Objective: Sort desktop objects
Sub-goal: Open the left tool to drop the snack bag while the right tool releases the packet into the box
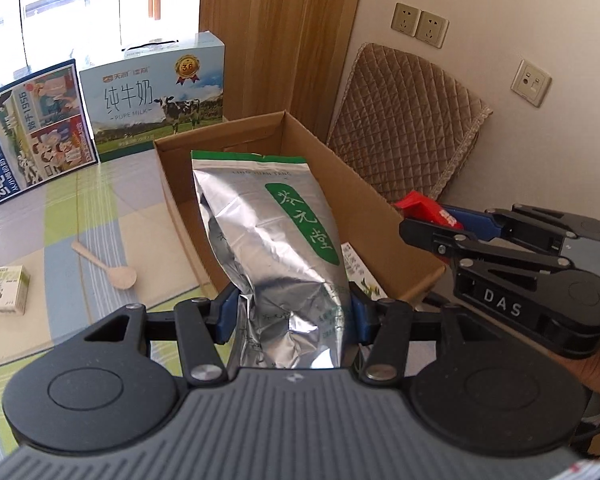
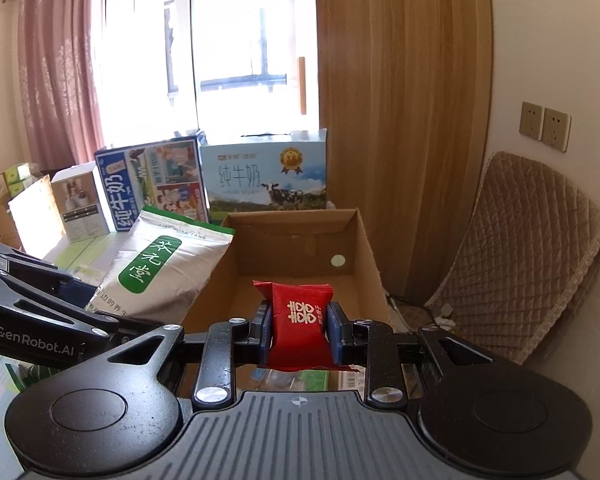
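Observation:
My left gripper [image 1: 290, 314] is shut on a silver foil tea bag [image 1: 276, 232] with a green label, held upright over the open cardboard box [image 1: 364, 196]. The same tea bag [image 2: 164, 268] shows at the left of the right wrist view, by the box's left wall. My right gripper [image 2: 300, 330] is shut on a small red packet [image 2: 300, 320] with white characters, in front of the cardboard box [image 2: 364, 248]. In the left wrist view the right gripper [image 1: 428, 222] hangs at the box's right side with the red packet [image 1: 424, 206] in it.
Two milk cartons [image 1: 156, 100] [image 1: 32, 128] stand at the back of the checked tablecloth. A wooden spoon [image 1: 108, 268] and a small medicine box [image 1: 2, 290] lie left of the cardboard box. A quilted chair back [image 1: 408, 120] stands on the right by the wall.

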{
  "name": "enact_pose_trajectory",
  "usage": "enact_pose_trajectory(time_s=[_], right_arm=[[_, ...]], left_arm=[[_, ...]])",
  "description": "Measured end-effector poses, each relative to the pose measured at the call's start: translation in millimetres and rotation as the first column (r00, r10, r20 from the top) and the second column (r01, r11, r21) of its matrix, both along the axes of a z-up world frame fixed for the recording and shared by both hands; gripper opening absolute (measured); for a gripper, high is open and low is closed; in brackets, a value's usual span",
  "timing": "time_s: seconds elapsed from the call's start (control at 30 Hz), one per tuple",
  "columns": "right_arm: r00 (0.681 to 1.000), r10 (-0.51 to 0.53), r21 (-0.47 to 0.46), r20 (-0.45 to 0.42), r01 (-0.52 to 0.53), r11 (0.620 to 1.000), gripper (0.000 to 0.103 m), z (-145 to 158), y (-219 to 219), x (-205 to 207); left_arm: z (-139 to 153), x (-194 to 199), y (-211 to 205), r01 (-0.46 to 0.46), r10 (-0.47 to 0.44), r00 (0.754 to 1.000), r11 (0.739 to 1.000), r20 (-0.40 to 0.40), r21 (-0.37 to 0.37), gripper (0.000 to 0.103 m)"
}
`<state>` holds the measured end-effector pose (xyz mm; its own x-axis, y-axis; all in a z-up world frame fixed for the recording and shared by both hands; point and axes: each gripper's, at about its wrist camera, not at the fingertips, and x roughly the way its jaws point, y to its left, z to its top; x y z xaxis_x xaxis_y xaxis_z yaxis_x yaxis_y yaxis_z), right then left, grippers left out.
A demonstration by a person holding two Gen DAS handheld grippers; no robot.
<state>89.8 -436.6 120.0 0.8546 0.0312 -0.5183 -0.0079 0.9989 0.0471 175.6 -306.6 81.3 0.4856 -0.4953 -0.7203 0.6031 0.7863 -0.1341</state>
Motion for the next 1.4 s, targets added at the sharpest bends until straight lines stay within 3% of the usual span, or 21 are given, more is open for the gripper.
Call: enact_pose_trajectory(time_s=[0.4,0.57,1.07,1.2,1.4], right_arm=[[0.999,-0.022,0.025,-0.048,0.023,0.999,0.025,-20.8,-20.2,47.4],[0.998,-0.026,0.029,-0.058,0.027,0.999,0.025,-27.5,-23.3,57.8],[0.997,-0.019,0.050,-0.070,0.023,0.998,0.026,-38.9,-20.4,65.7],[0.997,-0.041,0.092,-0.061,0.046,0.995,0.052,-35.5,-25.4,66.4],[0.997,-0.050,0.089,-0.065,0.056,0.994,0.054,-30.3,-24.5,59.1]], left_arm=[[-18.9,49.3,-27.7,-0.003,0.003,1.000,1.000,-0.016,-0.019,0.049],[-26.6,61.8,-23.3,-0.034,0.034,0.999,0.999,-0.006,-0.032,0.056],[-33.0,55.0,8.8,-0.079,0.079,0.997,0.997,0.007,-0.016,0.061],[-31.3,52.0,18.2,-0.091,0.091,0.996,0.996,0.013,-0.012,0.062],[-32.0,45.2,34.5,-0.112,0.112,0.994,0.994,0.012,-0.008,0.064]])
